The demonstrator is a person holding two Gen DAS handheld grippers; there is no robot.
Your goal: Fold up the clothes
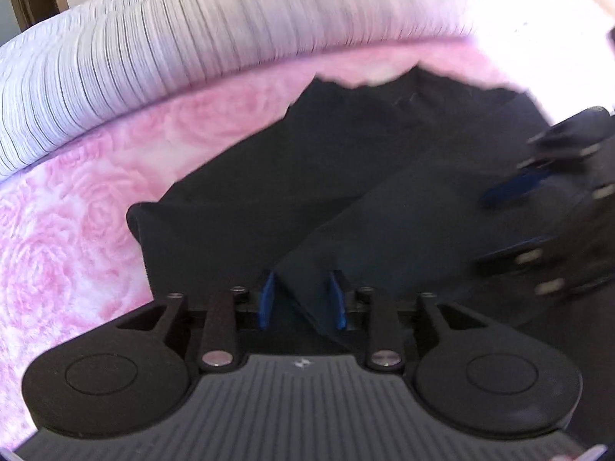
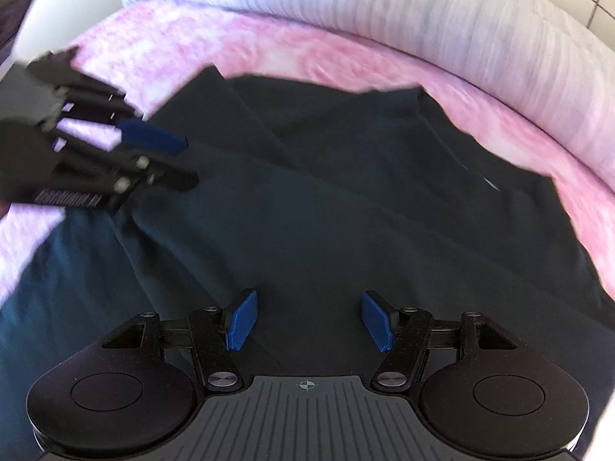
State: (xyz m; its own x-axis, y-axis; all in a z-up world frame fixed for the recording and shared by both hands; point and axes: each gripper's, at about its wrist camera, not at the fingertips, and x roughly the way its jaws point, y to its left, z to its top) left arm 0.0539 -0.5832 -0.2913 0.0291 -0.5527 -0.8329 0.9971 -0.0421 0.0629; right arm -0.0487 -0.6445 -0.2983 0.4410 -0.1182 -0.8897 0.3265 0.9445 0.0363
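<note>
1. The dark garment (image 2: 326,211) lies spread on the pink rose-patterned blanket (image 1: 77,230) of the bed, with several folds and creases across it.
2. A white ribbed pillow (image 1: 153,77) lies along the far edge of the blanket, beyond the garment.
3. My left claw (image 1: 303,299) points down at the garment. Its blue pads (image 1: 268,299) stand a narrow gap apart, and a raised fold of the dark cloth sits between them. I cannot tell whether the pads press on the cloth.
4. My right claw (image 2: 309,320) is spread wide above the garment's near part. Its blue pads (image 2: 242,320) stand well apart, with nothing pinched between them.
5. In the right wrist view, the left claw appears at the garment's left edge, blurred.
</note>
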